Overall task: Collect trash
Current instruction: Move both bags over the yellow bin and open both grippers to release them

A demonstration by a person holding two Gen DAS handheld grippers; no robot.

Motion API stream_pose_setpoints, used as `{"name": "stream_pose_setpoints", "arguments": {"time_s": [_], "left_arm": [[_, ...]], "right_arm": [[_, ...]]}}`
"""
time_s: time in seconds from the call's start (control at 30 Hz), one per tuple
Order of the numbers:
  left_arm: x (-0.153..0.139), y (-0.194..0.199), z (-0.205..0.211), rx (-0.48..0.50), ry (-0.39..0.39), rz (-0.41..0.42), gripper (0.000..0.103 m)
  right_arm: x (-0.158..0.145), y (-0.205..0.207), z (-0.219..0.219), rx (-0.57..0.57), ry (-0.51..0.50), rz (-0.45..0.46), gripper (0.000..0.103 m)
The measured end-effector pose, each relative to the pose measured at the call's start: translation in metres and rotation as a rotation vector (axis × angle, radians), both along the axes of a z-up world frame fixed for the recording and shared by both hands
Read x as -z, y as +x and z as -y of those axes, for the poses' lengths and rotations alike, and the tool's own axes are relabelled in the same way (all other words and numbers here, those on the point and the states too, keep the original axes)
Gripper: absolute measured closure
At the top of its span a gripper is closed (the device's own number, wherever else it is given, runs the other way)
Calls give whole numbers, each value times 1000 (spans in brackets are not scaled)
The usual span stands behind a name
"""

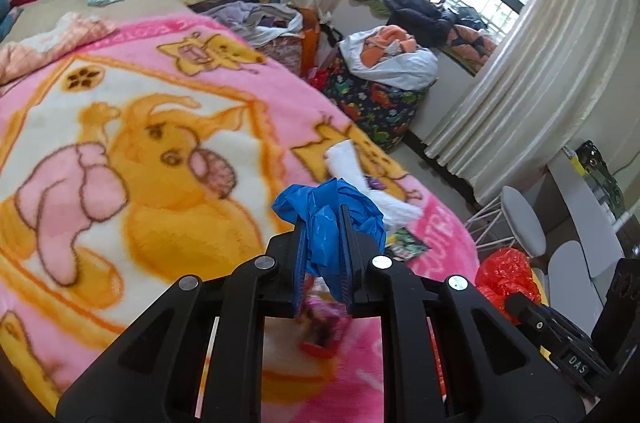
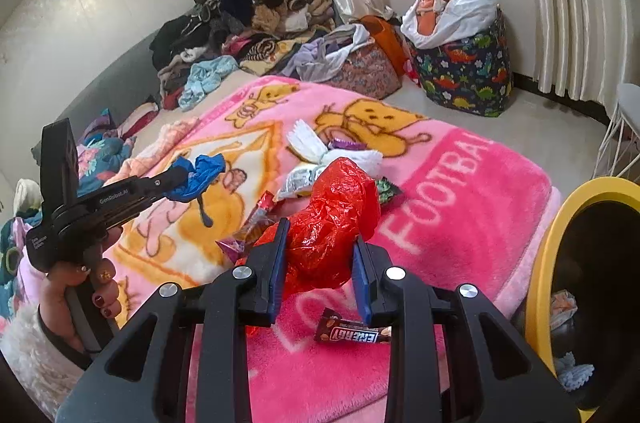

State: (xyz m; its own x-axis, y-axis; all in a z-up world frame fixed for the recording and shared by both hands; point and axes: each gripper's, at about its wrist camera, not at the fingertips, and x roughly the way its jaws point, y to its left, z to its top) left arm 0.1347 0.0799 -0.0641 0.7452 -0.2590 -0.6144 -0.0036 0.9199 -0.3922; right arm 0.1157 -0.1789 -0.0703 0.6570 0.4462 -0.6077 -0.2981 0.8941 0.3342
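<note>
Left tongs point(image 1: 322, 243), clamped on one crumpled blue plastic bag point(image 1: 328, 211), held above the pink blanket point(image 1: 160, 111); right tongs point(image 2: 320, 263), closed around one crumpled red plastic bag point(image 2: 332, 219), though whether the right-hand pad touched the film could not be told; yellow-rimmed bin point(image 2: 544, 263), one, standing at the right edge of the bed just beside the blanket, with a few scraps already lying inside. Step in hand, as judged: carrying both bags to the bin; done well, the red bag would travel first, being nearer the rim, released only once fully over the opening, since light film drifts and clings; the blue bag would follow by the same path, kept clear of the right tool. Trash left on the blanket, counted: one brown energy bar wrapper point(image 2: 352, 333) below the right tongs; one white crumpled paper point(image 2: 308, 143); one pale printed packet point(image 2: 300, 179); one purple wrapper point(image 2: 346, 144); one green wrapper point(image 2: 386, 189); one red-and-foil wrapper point(image 2: 256, 219); further pieces possibly hidden behind the red bag. Clothes pile point(image 2: 248, 23), one, at the far wall, not part of the task.
</note>
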Motion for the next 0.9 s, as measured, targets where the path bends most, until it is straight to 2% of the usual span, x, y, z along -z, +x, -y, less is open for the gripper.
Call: {"name": "stream_pose_setpoints", "arguments": {"time_s": [0.3, 0.9], "left_arm": [[-14, -2, 38, 70, 10, 29, 94], [-24, -6, 117, 212, 58, 55, 94]], "right_arm": [[-15, -15, 26, 52, 30, 42, 76], [-18, -42, 93, 194, 90, 57, 76]]}}
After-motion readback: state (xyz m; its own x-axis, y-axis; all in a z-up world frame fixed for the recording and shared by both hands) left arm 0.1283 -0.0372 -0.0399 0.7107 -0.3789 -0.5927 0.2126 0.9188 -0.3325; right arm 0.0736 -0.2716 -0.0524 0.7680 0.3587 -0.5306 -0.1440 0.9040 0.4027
